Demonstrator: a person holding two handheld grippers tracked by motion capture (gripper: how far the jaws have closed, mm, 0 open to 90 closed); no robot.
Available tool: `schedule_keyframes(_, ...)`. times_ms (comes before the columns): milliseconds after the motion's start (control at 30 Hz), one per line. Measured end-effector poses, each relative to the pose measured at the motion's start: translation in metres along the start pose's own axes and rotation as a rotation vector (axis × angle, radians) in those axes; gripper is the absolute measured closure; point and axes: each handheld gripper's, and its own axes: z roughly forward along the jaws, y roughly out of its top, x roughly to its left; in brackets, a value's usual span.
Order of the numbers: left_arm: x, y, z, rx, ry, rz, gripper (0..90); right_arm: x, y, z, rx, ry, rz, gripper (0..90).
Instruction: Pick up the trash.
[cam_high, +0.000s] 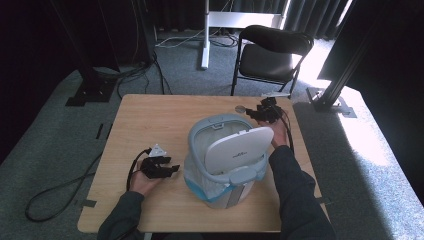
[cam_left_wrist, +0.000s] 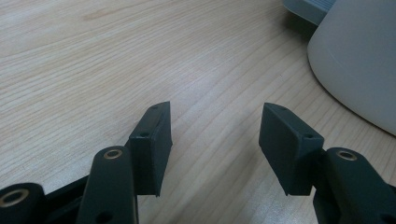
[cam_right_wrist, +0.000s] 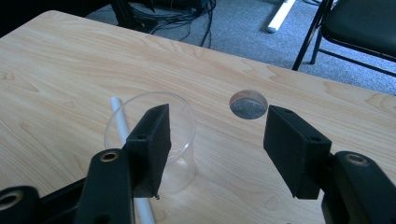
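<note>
Clear plastic cup (cam_right_wrist: 154, 140) with a white straw (cam_right_wrist: 122, 128) stands on the wooden surface (cam_high: 150, 120) before the released right claw (cam_right_wrist: 217, 135); grasping it seems next. Left claw (cam_left_wrist: 215, 140) rests released beside the grey lidded bin (cam_high: 225, 160).

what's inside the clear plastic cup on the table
A white straw leans inside the clear plastic cup. The right gripper's left jaw covers the cup's lower part, hiding its bottom.

The clear cup (cam_right_wrist: 156, 140) and white straw (cam_right_wrist: 122, 128) are partly hidden by a finger; the bin (cam_left_wrist: 359, 60) is cut off at the right edge.
</note>
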Motion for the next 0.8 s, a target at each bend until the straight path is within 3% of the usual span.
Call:
schedule_keyframes(567,0.000,0.001,-0.001,-0.004,-0.001,0.005,44.4,-0.002,-0.005,0.011,0.052,0.002,0.004,41.6)
schedule_keyframes(800,0.000,0.001,-0.001,-0.005,-0.001,0.003,44.4,-0.002,0.002,0.005,0.008,0.019,0.014,41.1)
